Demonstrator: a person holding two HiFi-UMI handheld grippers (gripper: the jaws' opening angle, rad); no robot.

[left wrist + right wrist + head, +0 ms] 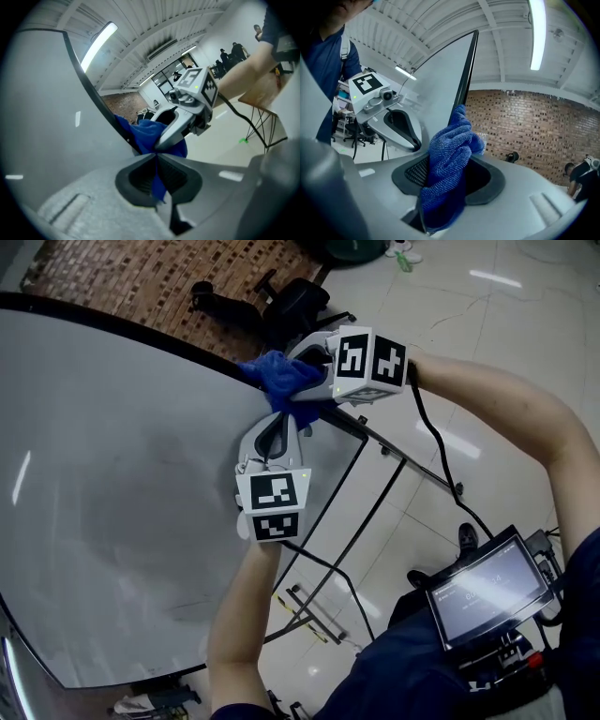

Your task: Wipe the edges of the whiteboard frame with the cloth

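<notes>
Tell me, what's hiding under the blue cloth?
The whiteboard's black frame edge runs into the blue cloth, held by the right tongs. The part underneath is covered, so it can't be seen.

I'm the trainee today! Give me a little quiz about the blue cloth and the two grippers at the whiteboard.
1. True or false: the left gripper has its jaws wide apart with nothing between them.
2. Where is the cloth bunched? A) on the floor B) at the dark frame along the edge of the whiteboard C) on the screen
3. How many grippers are shut on the cloth?

Key:
1. False. It is shut on a thin fold of the cloth.
2. B.
3. Two: the left gripper and the right gripper.
</notes>
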